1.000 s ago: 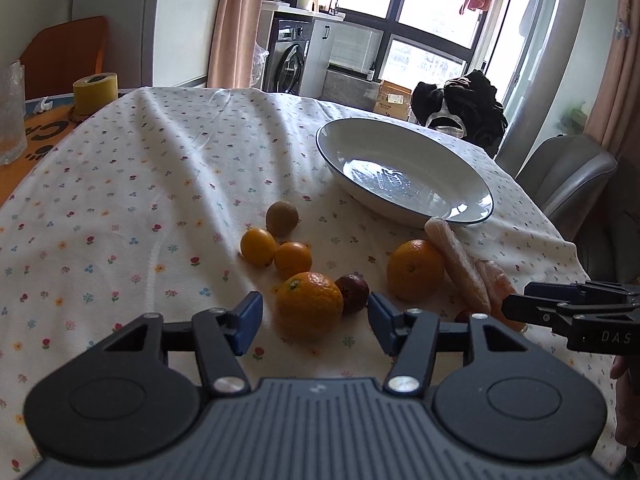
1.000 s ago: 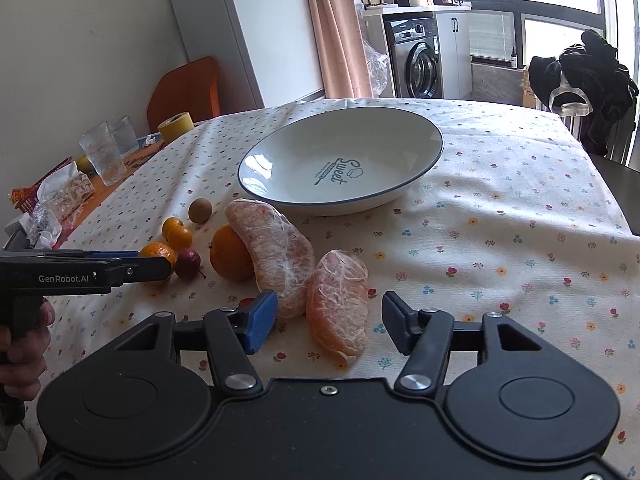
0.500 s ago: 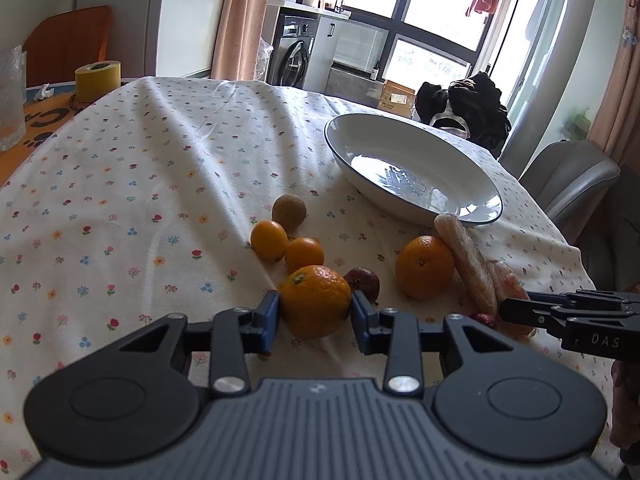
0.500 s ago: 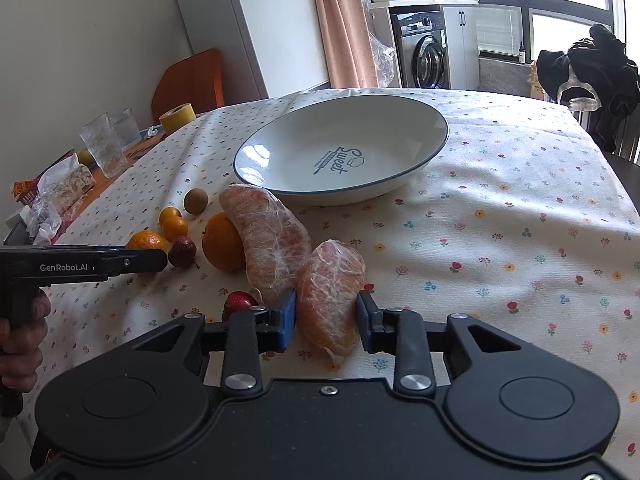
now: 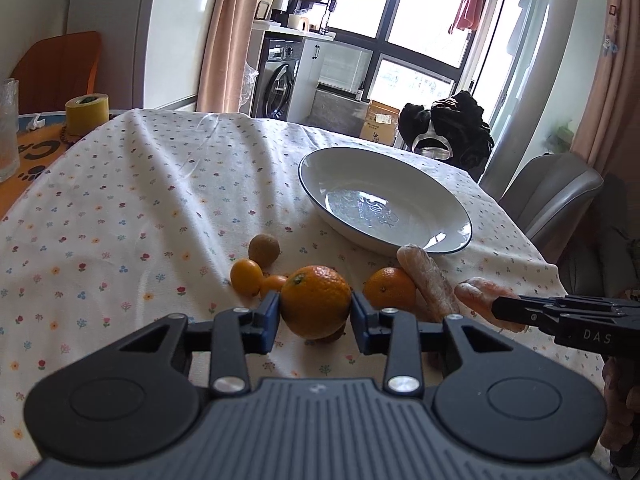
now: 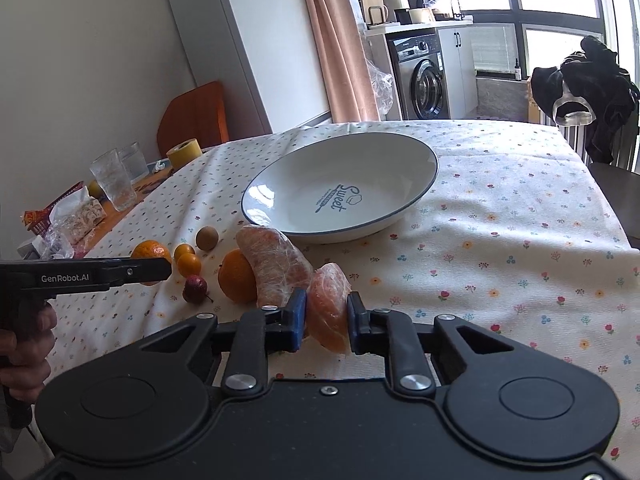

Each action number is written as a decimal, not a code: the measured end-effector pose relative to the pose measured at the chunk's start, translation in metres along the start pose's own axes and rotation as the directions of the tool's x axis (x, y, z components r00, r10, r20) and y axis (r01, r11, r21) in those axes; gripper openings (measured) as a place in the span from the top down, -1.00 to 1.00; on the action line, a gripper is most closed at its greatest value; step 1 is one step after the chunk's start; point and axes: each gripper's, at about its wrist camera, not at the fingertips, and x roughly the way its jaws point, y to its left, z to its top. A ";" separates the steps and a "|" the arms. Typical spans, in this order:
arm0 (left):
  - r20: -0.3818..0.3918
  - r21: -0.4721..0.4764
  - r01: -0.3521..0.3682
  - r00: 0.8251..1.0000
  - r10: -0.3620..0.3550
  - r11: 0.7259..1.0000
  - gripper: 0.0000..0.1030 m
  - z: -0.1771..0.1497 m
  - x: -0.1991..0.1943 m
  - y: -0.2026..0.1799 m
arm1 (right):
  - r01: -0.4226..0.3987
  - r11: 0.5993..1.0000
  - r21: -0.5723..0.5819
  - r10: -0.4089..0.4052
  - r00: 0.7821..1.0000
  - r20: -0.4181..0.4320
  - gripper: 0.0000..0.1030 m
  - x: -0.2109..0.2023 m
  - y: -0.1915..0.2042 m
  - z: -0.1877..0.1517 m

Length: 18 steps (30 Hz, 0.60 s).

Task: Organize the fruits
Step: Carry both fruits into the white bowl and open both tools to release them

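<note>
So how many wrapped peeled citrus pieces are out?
2: one wrapped piece shut in the right gripper; the other wrapped piece on the cloth against the plate. None visibly hidden.

Left gripper (image 5: pixel 315 312): fingers clamped on an orange (image 5: pixel 316 301).
Right gripper (image 6: pixel 327 317): fingers pinching a wrapped peeled segment (image 6: pixel 329 307).

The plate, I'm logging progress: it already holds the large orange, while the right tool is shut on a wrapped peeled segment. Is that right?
Not quite. The plate holds no fruit; the right wrist view shows only its printed lettering inside. The large orange is clamped in the left tool, as the left wrist view shows. The right tool is indeed shut on a wrapped peeled segment.
</note>
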 end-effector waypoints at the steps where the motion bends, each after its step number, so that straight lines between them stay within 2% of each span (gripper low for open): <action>1: 0.001 0.002 0.002 1.000 -0.002 1.000 0.31 0.001 0.001 -0.001 | 0.000 1.000 0.000 0.000 1.000 0.007 0.63 -0.001 0.000 0.002; 18: 0.034 0.061 0.042 0.998 -0.044 0.997 0.31 0.032 0.015 -0.026 | -0.015 1.000 0.021 0.013 0.995 0.098 0.65 -0.004 -0.013 0.031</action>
